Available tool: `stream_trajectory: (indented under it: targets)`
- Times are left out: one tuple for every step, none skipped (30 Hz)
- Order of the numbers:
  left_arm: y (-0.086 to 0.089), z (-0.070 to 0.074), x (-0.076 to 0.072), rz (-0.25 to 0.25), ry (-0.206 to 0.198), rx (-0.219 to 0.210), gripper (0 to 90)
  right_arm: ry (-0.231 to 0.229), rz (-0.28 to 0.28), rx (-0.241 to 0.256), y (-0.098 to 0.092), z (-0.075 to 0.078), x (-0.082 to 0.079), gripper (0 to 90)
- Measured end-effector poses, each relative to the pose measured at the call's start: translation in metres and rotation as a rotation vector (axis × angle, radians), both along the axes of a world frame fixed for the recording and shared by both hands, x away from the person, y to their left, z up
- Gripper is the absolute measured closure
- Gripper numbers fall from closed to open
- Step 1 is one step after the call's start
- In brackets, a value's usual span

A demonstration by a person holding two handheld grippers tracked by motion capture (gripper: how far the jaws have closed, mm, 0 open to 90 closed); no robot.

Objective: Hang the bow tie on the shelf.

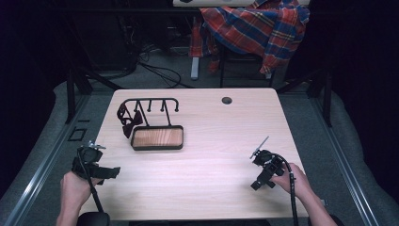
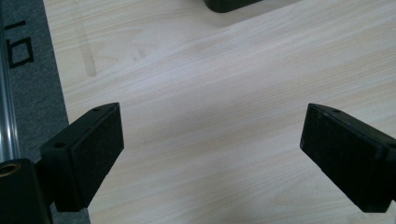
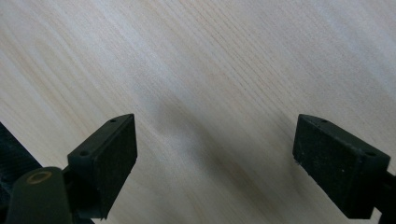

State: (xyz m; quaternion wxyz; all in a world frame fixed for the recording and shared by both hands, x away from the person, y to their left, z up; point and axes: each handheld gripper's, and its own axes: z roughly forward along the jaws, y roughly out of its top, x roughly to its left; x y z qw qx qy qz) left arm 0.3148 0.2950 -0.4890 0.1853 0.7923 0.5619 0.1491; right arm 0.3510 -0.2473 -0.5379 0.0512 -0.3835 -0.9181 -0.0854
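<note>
Pale wood-grain table (image 1: 226,141) at frame centre, with a round cable hole (image 1: 227,100) near its far edge. Grey carpet (image 1: 155,75) surrounds the table; dark cables (image 1: 162,70) lie on it above the table, upper centre. A chair (image 1: 244,61) at upper centre-right carries a red-and-blue plaid shirt (image 1: 254,26). Metal rails (image 1: 42,165) run along the lower left and lower right. Upper corners lie in darkness; the tabletop is brightly lit.

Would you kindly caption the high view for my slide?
Both open tools, left tool and right tool, rest apart on the table near a black rack.
</note>
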Motion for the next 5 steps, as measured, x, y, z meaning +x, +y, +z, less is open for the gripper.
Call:
stream_trajectory:
  targets:
    - [0.0004, -0.0003, 0.0003, -0.001, 0.000, -0.003, 6.2, 0.000, 0.000, 0.000, 0.0000, 0.0000, 0.0000, 13.5]
    - [0.0006, -0.0003, 0.0008, 0.003, -0.003, 0.003, 7.3, 0.001, 0.007, -0.009, -0.0010, 0.0003, 0.0007, 13.6]
    - [0.0007, -0.0001, 0.0014, 0.007, -0.006, 0.013, 7.3, 0.001, 0.007, -0.009, -0.0010, 0.0003, 0.0007, 13.6]
    - [0.0022, 0.0006, 0.0029, 0.008, -0.013, 0.015, 7.9, -0.001, 0.005, -0.009, -0.0010, 0.0002, 0.0006, 13.5]
    - [0.0039, 0.0016, 0.0047, 0.012, -0.027, 0.010, 9.0, -0.001, 0.003, -0.009, -0.0010, 0.0000, 0.0007, 13.5]
